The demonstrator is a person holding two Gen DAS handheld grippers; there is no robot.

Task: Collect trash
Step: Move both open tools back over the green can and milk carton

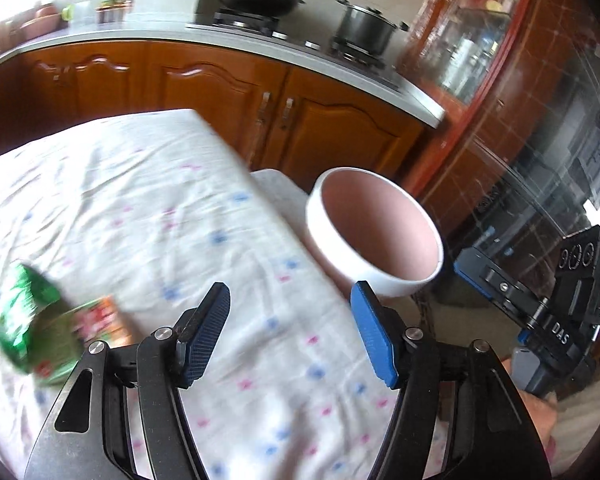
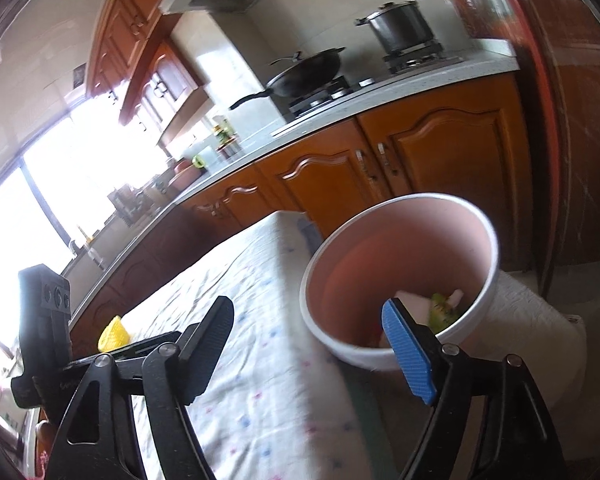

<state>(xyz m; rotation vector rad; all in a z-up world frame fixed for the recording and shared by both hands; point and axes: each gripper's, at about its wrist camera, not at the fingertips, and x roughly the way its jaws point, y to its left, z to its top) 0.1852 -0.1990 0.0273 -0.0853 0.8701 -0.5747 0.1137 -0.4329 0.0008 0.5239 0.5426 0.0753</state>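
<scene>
Your left gripper point(image 1: 290, 300) stands wide with nothing between its blue pads, above the white cloth-covered surface point(image 1: 140, 200) with its pink and blue specks, close to that surface's right edge. Your right gripper point(image 2: 308, 320) is also spread wide and empty, its right finger in front of the near rim of the white round bin with a pink inside point(image 2: 400, 272). The bin stands just off the surface's right edge, near its far corner; scraps of white and green trash point(image 2: 440, 312) lie in its bottom. A crumpled green wrapper point(image 1: 28, 312) and a blurred red-and-green packet point(image 1: 100, 320) beside it lie on the cloth toward the left side. A yellow piece point(image 2: 114, 334) sits near the surface's left edge. The middle of the cloth is bare. Beyond the far edge a gap separates the surface from the wooden cabinets point(image 1: 220, 92).
</scene>
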